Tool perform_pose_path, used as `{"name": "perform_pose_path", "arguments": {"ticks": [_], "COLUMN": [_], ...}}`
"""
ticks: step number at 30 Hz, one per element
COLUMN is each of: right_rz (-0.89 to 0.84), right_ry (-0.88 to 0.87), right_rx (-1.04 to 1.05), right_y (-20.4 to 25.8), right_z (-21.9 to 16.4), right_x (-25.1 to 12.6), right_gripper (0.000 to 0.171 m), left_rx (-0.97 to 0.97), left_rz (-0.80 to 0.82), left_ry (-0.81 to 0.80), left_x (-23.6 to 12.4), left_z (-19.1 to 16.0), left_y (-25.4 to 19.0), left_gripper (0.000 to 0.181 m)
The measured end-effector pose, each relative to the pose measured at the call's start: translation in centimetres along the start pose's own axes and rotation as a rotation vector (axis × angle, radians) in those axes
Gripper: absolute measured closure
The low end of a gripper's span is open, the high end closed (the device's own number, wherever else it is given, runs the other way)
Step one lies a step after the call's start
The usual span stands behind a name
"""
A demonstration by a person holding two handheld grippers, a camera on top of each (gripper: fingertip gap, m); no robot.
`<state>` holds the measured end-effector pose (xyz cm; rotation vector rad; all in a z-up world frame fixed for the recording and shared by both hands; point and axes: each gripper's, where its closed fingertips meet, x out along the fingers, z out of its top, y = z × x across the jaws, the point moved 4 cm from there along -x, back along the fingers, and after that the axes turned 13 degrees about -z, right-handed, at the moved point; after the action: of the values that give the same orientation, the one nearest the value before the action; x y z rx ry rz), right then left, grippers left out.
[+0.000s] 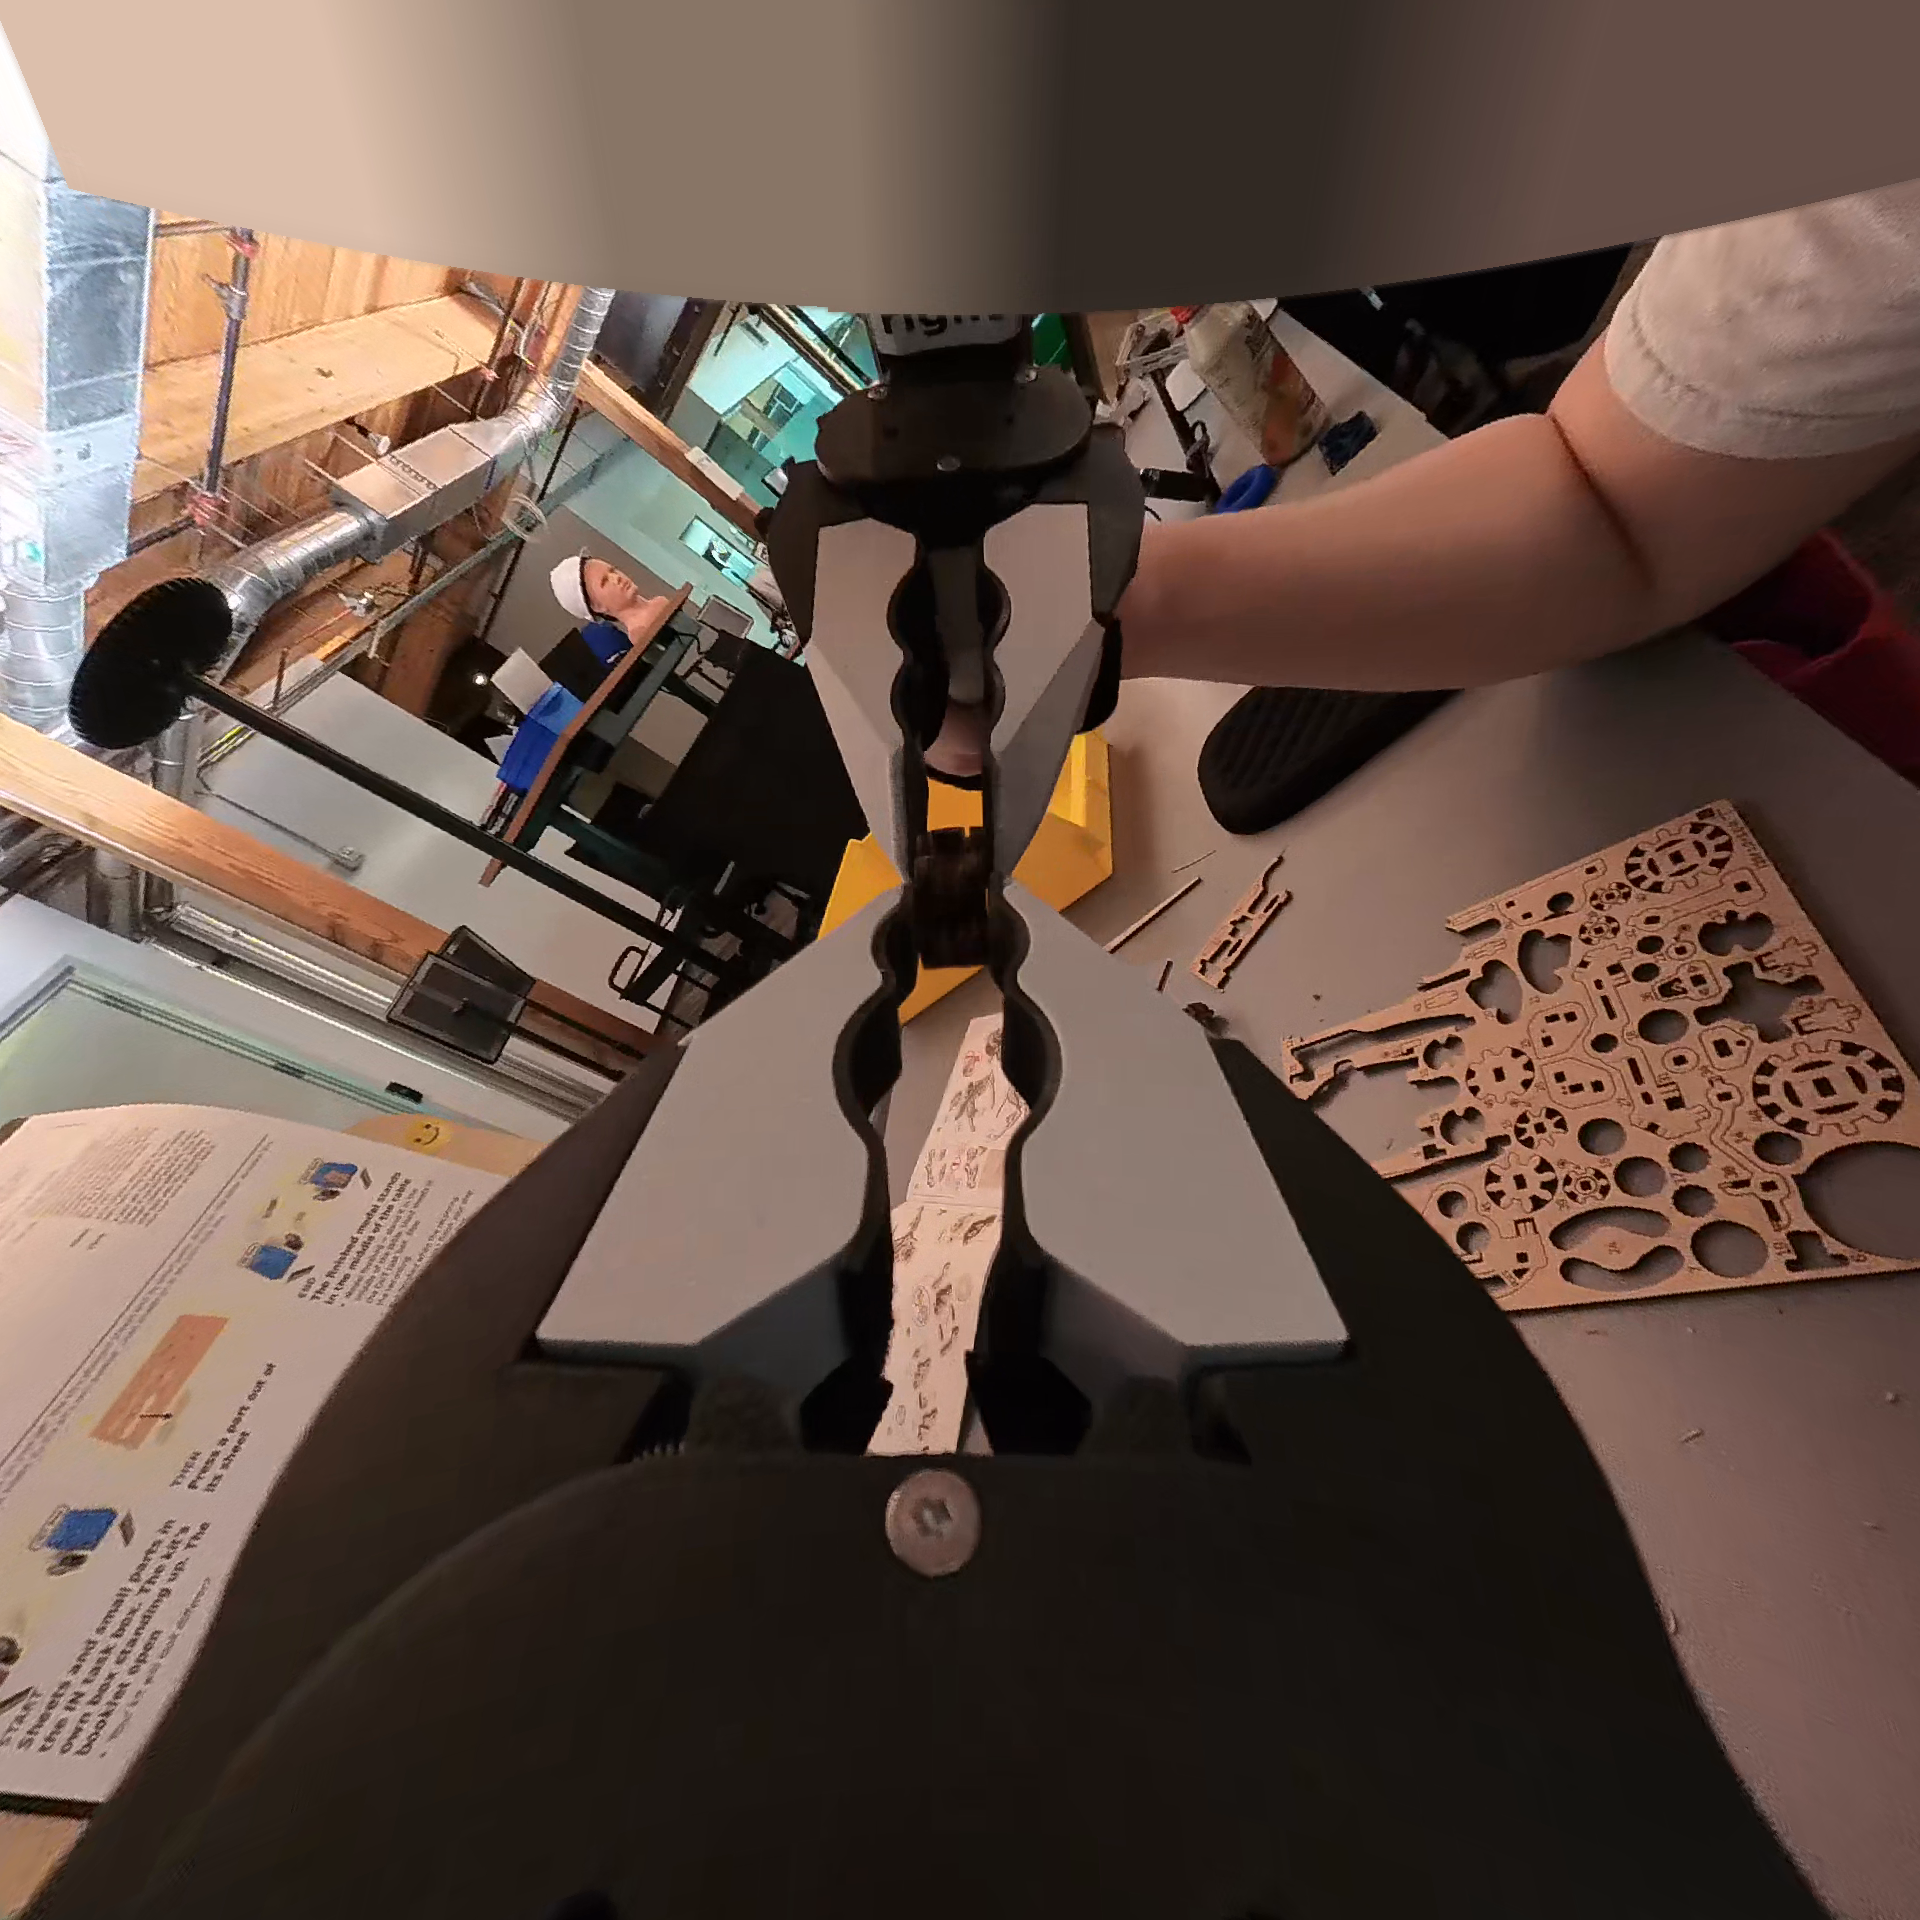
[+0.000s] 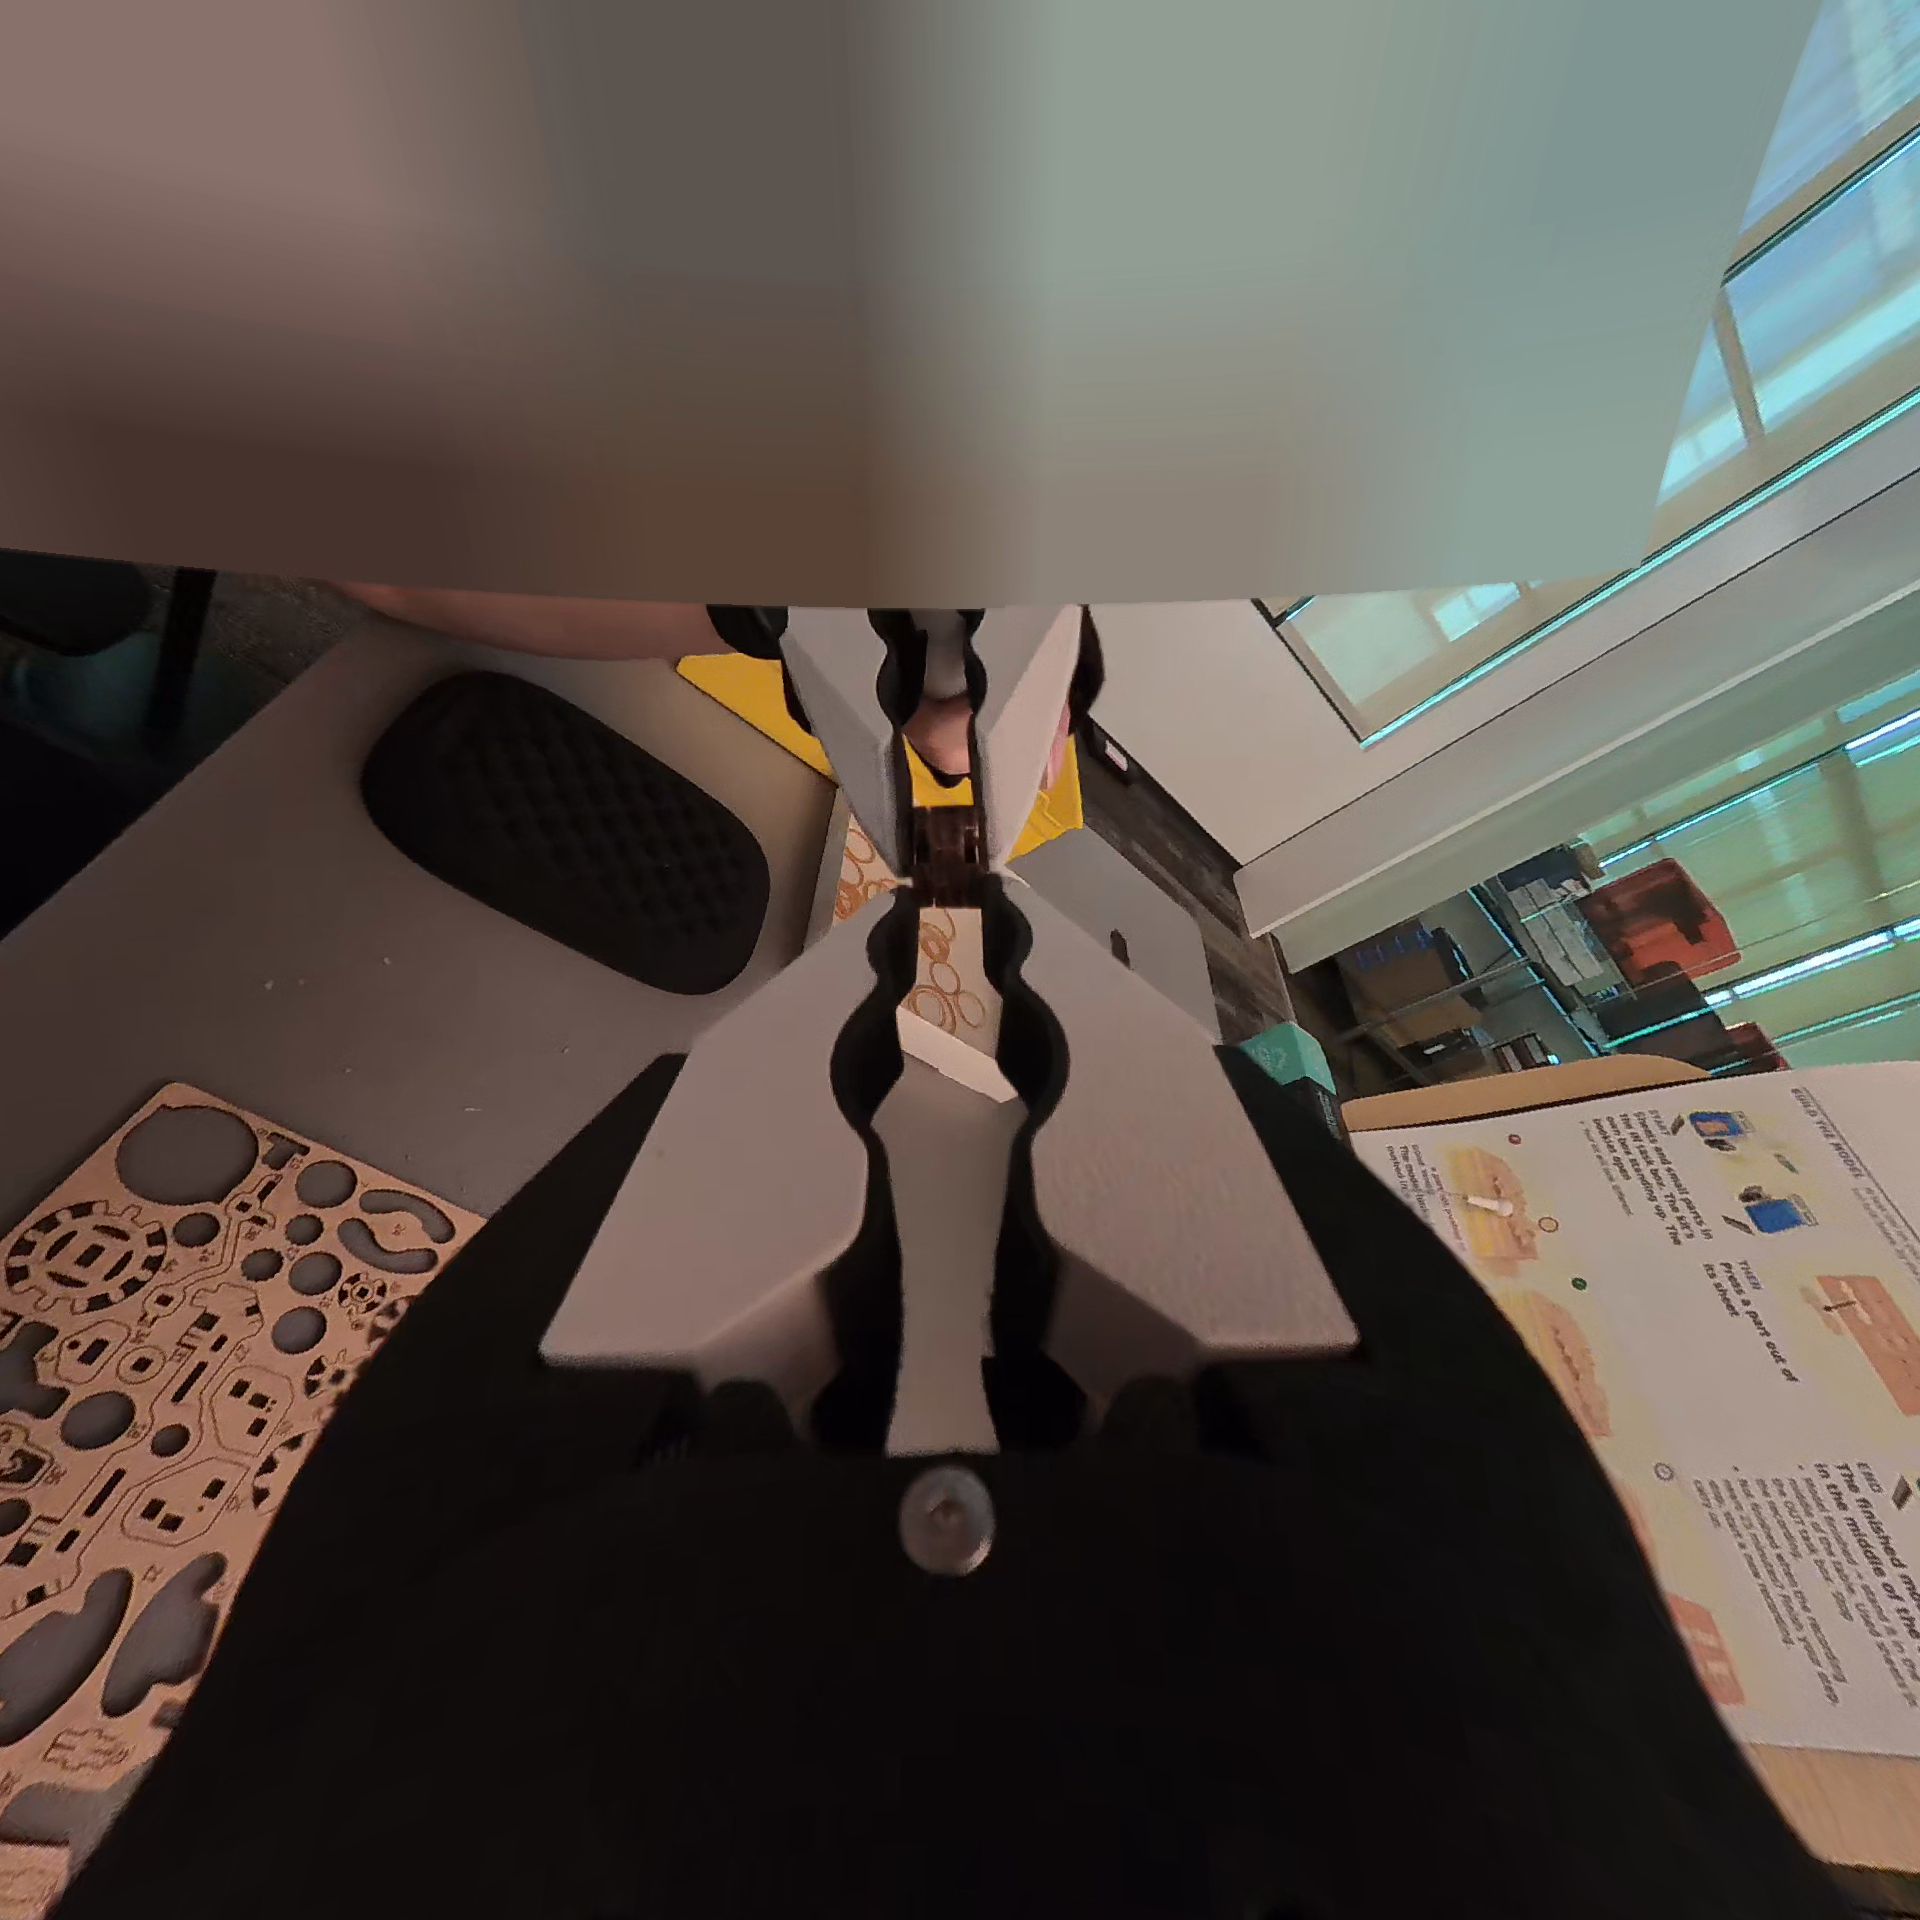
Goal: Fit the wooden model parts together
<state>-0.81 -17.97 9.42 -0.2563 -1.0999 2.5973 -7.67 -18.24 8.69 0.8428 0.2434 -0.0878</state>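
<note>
Left wrist view, both tools tip to tip, left tool [image 1: 951, 920] and right tool [image 2: 948, 883] each clamped on one small wooden part [image 1: 948, 894] above the grey table [image 1: 1714, 1507].

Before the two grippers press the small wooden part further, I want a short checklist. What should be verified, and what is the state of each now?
1. Left gripper shut on the small wooden part: ok.
2. Right gripper shut on the same part from the opposite side: ok.
3. Both grippers in line, tip to tip: ok.
4. Part lifted clear of the grey table: ok.
5. Tabs and slots of the part matched: cannot tell, the fingertips cover it.
6. Punched wooden sheet apart from the grippers, flat on the table: ok.
</note>
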Motion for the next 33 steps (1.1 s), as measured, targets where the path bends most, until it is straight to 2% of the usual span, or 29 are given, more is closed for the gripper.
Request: {"name": "perform_pose_path", "arguments": {"ticks": [3,9,16,22,27,33], "right_rz": [0.027,0.031,0.069,0.078,0.106,0.091], "right_ry": [0.037,0.106,-0.048,-0.115,-0.08,-0.055], "right_rx": [0.005,-0.036,0.074,0.203,0.285,0.25], "right_y": [0.3,0.6,0.2,-0.7,-1.0,-0.9], "right_z": [-0.3,-0.9,0.6,0.8,0.3,0.2], "right_x": [0.1,0.1,-0.7,-0.9,-0.7,-0.6], "right_gripper": [0.159,0.159,0.16,0.16,0.16,0.16], "left_rx": [0.007,0.02,-0.086,-0.24,-0.293,-0.292], "left_rz": [0.014,-0.012,-0.024,-0.025,-0.033,-0.041], "left_ry": [0.02,0.093,-0.109,-0.248,-0.256,-0.245], "left_x": [0.4,0.9,0.6,0.5,0.6,0.5], "left_z": [-0.1,-0.6,0.8,1.2,0.7,0.5], "left_y": [0.0,-0.5,-0.1,0.7,0.9,0.8], "left_gripper": [0.163,0.17,0.171,0.171,0.171,0.171]}}
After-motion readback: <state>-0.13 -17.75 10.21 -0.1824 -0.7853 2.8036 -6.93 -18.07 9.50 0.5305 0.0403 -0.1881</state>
